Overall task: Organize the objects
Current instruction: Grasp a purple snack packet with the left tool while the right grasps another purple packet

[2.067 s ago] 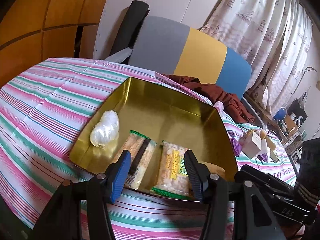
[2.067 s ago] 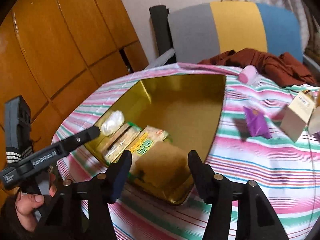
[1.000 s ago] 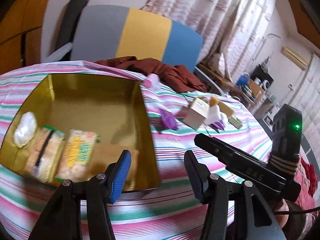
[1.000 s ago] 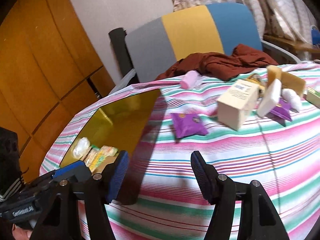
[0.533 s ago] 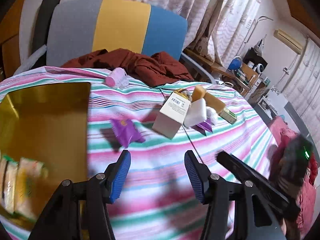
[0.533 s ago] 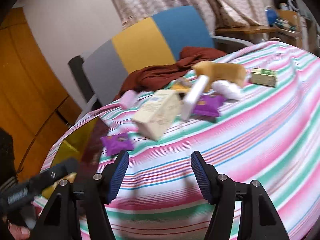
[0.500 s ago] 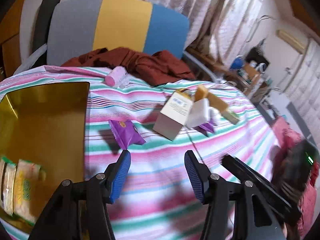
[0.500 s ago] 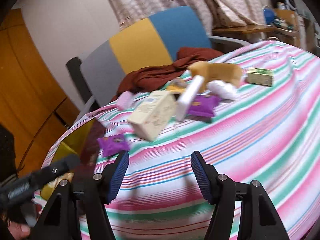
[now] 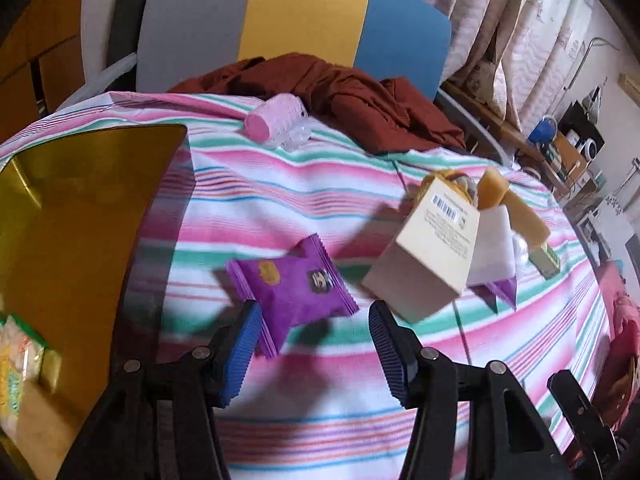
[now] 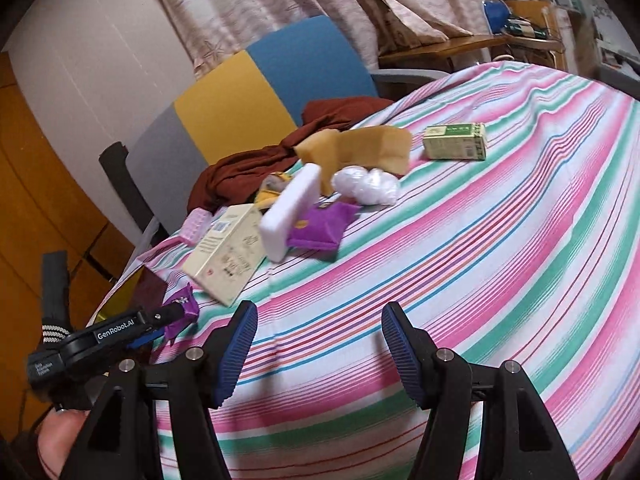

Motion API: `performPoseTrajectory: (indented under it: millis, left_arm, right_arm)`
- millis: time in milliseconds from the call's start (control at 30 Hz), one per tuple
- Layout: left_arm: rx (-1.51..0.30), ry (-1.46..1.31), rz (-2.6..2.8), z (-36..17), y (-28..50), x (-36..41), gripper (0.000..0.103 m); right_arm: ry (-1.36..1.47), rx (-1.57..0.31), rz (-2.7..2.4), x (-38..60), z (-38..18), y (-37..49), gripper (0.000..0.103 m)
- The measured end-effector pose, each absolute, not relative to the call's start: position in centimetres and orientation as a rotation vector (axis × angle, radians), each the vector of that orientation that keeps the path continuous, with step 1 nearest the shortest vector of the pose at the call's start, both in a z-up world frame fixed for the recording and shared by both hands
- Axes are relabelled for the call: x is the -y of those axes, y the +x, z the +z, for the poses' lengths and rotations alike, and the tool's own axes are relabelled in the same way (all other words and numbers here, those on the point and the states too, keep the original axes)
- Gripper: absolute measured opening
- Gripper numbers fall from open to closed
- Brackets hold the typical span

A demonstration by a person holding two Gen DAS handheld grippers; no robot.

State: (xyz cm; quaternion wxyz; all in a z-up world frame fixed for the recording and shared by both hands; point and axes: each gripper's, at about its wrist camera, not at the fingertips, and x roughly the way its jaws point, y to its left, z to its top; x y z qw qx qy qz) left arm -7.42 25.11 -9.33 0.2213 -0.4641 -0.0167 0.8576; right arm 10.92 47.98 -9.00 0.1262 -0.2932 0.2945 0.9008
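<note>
My left gripper (image 9: 314, 334) is open, just short of a purple snack packet (image 9: 290, 286) lying flat on the striped tablecloth. The gold tin (image 9: 76, 216) with snack packs inside sits at the left edge. A cream carton (image 9: 430, 248), a white block (image 9: 492, 248), a tan sponge (image 9: 512, 208) and a pink roller (image 9: 276, 126) lie beyond. My right gripper (image 10: 318, 344) is open and empty above bare cloth. In the right wrist view the left gripper (image 10: 132, 332) reaches the purple packet (image 10: 182, 308); a second purple packet (image 10: 320, 226) and a green box (image 10: 456, 142) lie farther off.
A grey, yellow and blue chair (image 9: 296, 28) with a dark red cloth (image 9: 340, 96) stands behind the table. White wrapped balls (image 10: 366, 186) lie by the tan sponge (image 10: 360, 148). A cluttered shelf (image 10: 528, 20) is at the far right. The table edge curves away at the right.
My left gripper has swung from over the gold tin to the right and closed in on the purple packet. My right gripper has turned right toward the far pile of objects.
</note>
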Motion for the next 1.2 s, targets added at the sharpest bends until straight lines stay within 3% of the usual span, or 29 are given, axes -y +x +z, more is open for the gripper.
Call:
performPoseTrajectory:
  millis: [133, 233, 567, 767, 900, 1000, 1200]
  left_arm:
    - [0.045, -1.29, 2.373, -10.3, -8.2, -25.8, 0.057]
    - [0.023, -1.241, 2.399, -10.4, -8.4, -26.2, 0.057]
    - [0.089, -1.142, 2.39, -11.2, -8.7, -25.4, 0.055]
    - [0.035, -1.131, 2.411, -11.5, -8.5, -26.1, 0.055]
    - [0.076, -1.122, 2.397, -11.6, -8.5, -25.6, 0.055]
    - [0.115, -1.121, 2.382, -11.6, -8.7, -25.2, 0.055]
    - [0.193, -1.155, 2.274, -11.1, -8.0, -24.6, 0.055]
  right_arm:
    - [-0.861, -0.852, 2.619, -48.8, -9.4, 10.4, 0.066]
    - [-0.87, -0.837, 2.634, -49.2, -9.4, 9.5, 0.072]
    - [-0.928, -0.764, 2.612, -51.7, -9.7, 3.4, 0.07]
    - [-0.988, -0.72, 2.603, -52.3, -10.2, -0.6, 0.067]
    - [-1.067, -0.666, 2.594, -51.9, -11.1, -2.6, 0.059]
    - [-1.058, -0.65, 2.588, -51.8, -11.2, -2.4, 0.05]
    - [-1.02, -0.616, 2.554, -51.5, -11.1, 1.0, 0.048]
